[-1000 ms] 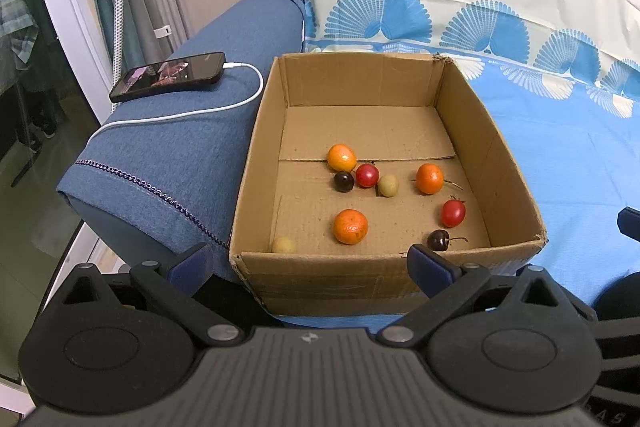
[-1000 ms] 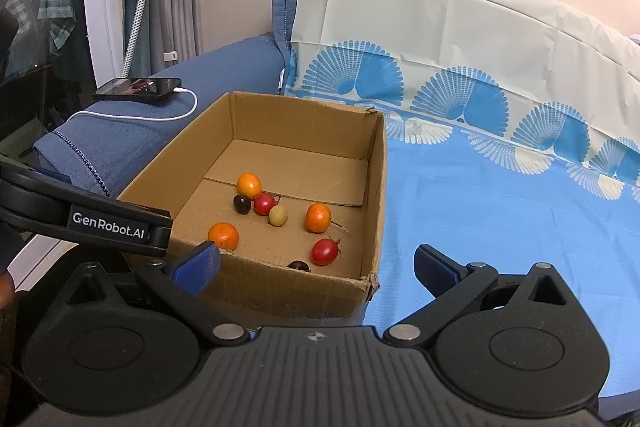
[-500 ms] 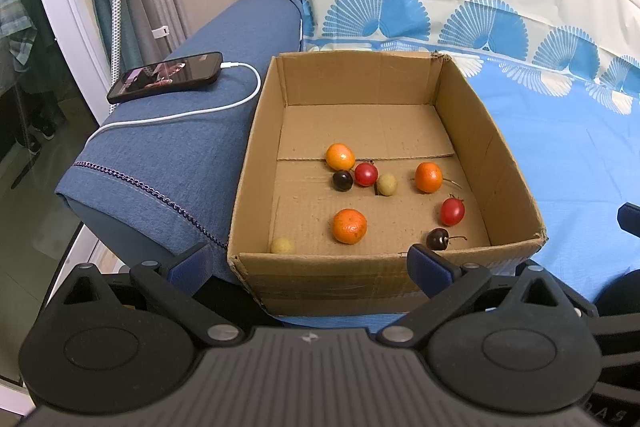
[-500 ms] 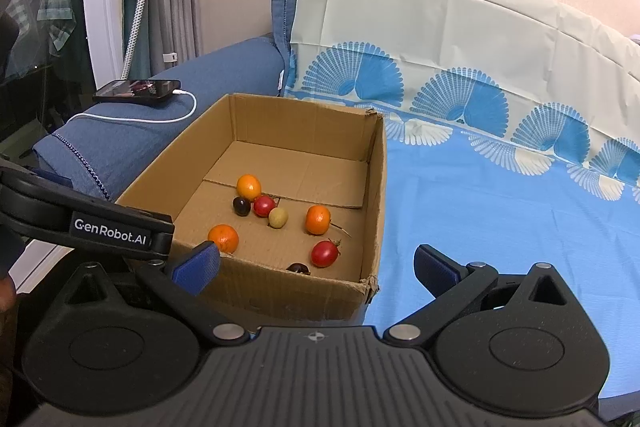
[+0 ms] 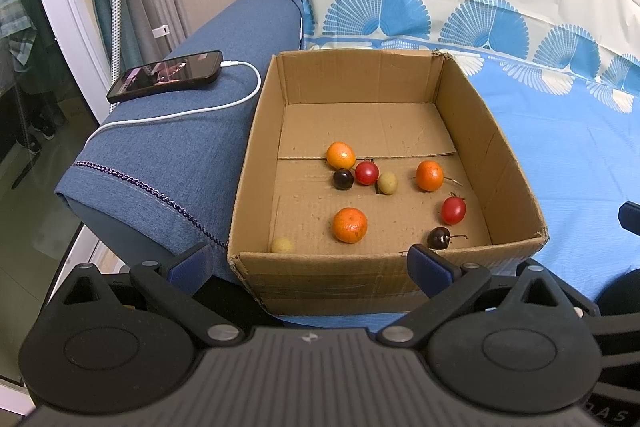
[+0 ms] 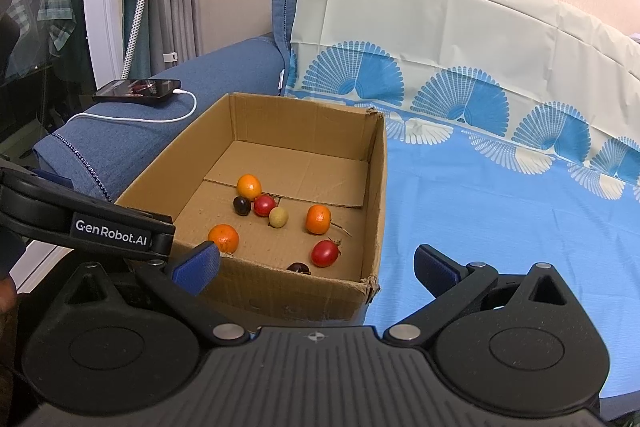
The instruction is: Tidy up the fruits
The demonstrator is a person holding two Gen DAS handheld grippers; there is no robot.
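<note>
I have both grippers hovering short of the cardboard box [image 5: 384,279], which sits on the blue patterned sheet [image 6: 500,227] against the sofa arm [image 5: 172,155]. The left gripper [image 5: 308,263] has its jaws spread wide with nothing between them, and the right gripper [image 6: 316,267] is the same — wide apart and empty.

All the fruit lies loose on the box floor. From the left wrist view, taking the floor's middle as the dial, a cluster sits at about 11 o'clock: a small orange [image 5: 341,155], a dark cherry [image 5: 343,179] and a red cherry tomato [image 5: 367,173] touching or nearly so, with a pale yellow-green fruit [image 5: 387,183] just beside them. Another orange [image 5: 429,175] lies at 2 o'clock, a second red tomato [image 5: 453,210] at 4, a stemmed dark cherry [image 5: 439,238] at 5, the largest orange [image 5: 350,225] at 7, and another pale fruit [image 5: 283,245] in the 8 o'clock corner.

I judge these light, round and prone to rolling — the tomatoes and cherries soft-skinned, so a gentle squeeze across the widest part, not the stem. The oranges look firmer. The isolated ones offer the cleanest approach.
</note>
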